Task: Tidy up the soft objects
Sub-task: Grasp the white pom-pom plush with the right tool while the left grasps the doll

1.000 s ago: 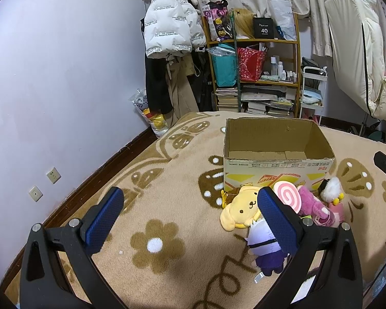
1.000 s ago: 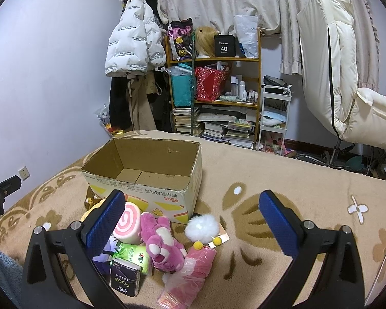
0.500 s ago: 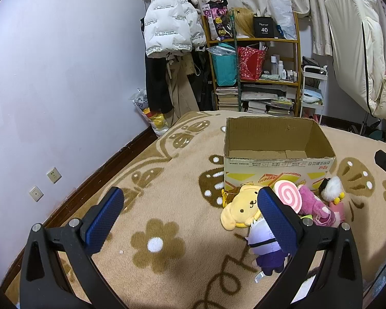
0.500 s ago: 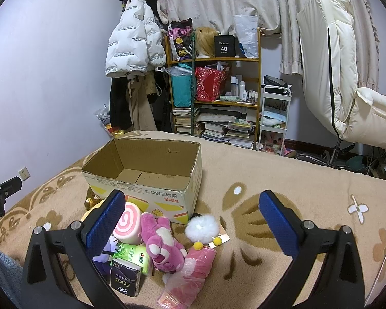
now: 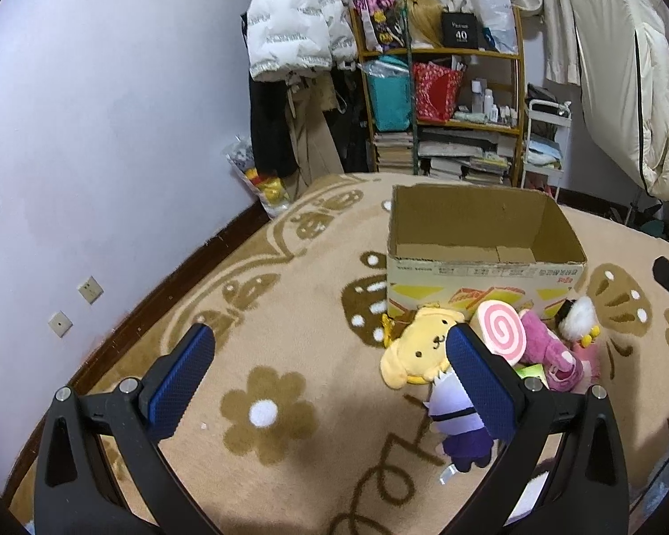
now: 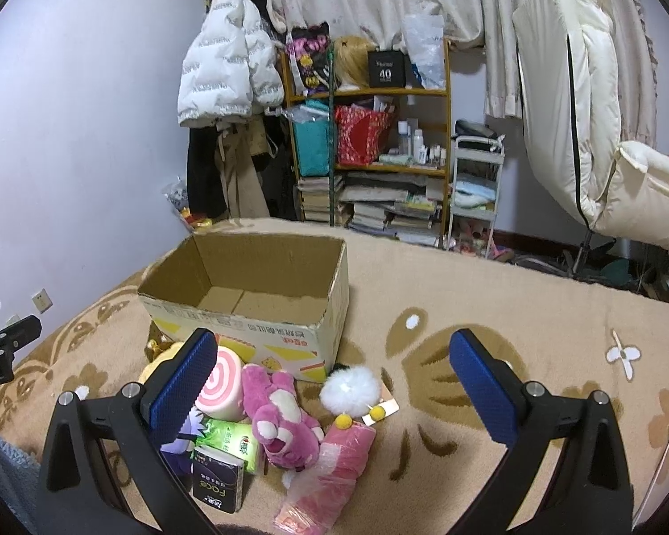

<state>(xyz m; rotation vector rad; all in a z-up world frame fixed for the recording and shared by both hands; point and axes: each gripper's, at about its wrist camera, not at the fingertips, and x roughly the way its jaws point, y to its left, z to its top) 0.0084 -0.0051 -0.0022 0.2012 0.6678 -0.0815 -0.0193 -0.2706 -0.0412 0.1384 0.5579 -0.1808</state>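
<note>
An open cardboard box (image 5: 486, 269) (image 6: 245, 325) stands on the beige carpet with nothing inside. In front of it lies a heap of soft things: a yellow dog plush (image 5: 417, 350), a pink swirl cushion (image 5: 501, 332) (image 6: 223, 390), a magenta bear (image 5: 551, 350) (image 6: 281, 419), a white pom-pom toy (image 6: 350, 390), a purple doll (image 5: 461, 428), tissue packs (image 6: 229, 439) and a pink wrapped bundle (image 6: 334, 468). My left gripper (image 5: 330, 361) is open, low over the carpet left of the heap. My right gripper (image 6: 330, 363) is open above the heap's right side.
A wooden shelf (image 6: 370, 151) crammed with books, bags and bottles stands against the far wall beside hanging coats (image 6: 227, 84). A white padded chair (image 6: 602, 142) is at the right. The left wall and its baseboard (image 5: 165, 294) border the carpet.
</note>
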